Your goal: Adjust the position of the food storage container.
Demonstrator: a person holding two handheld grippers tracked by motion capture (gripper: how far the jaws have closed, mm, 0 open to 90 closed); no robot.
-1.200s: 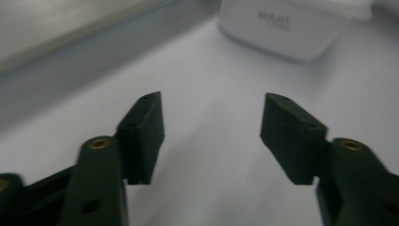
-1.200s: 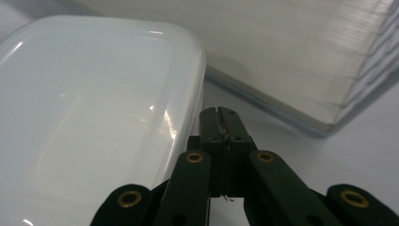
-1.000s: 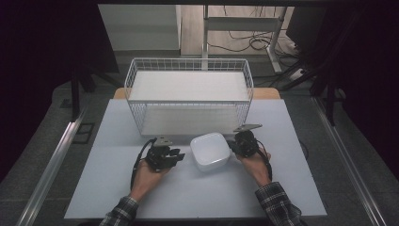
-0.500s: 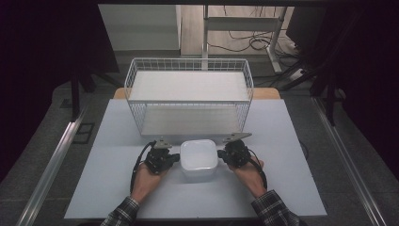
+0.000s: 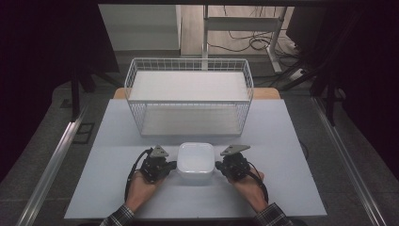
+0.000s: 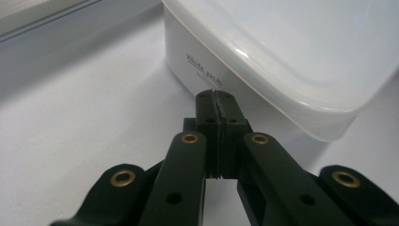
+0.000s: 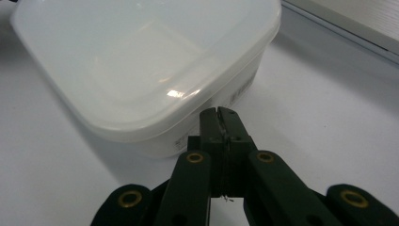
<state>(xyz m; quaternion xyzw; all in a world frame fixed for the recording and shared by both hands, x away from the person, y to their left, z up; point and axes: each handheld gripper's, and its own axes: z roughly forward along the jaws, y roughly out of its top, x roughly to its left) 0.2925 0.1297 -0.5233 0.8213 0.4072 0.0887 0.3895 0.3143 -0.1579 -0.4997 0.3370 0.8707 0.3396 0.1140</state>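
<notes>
A white lidded box sits on the tabletop, near its front edge and in front of the wire basket. The left tool and the right tool flank it, one on each side, at the same depth, so the box lies directly between them.

Both tools have their jaws fully together and grip nothing. In the left gripper view the closed tip of the left tool points at the box's side wall, under the lid's rim, right at it or touching; contact cannot be made out for sure. In the right gripper view the right tool meets the opposite wall the same way.

The box is roughly square, with no clear long axis, and neither hand is nearer. It looks like a two-sided squeeze, closed tips pressing inward from left and right. The basket lies straight ahead, beyond the box, so the likely move is lifting or pushing it forward with even pressure.
</notes>
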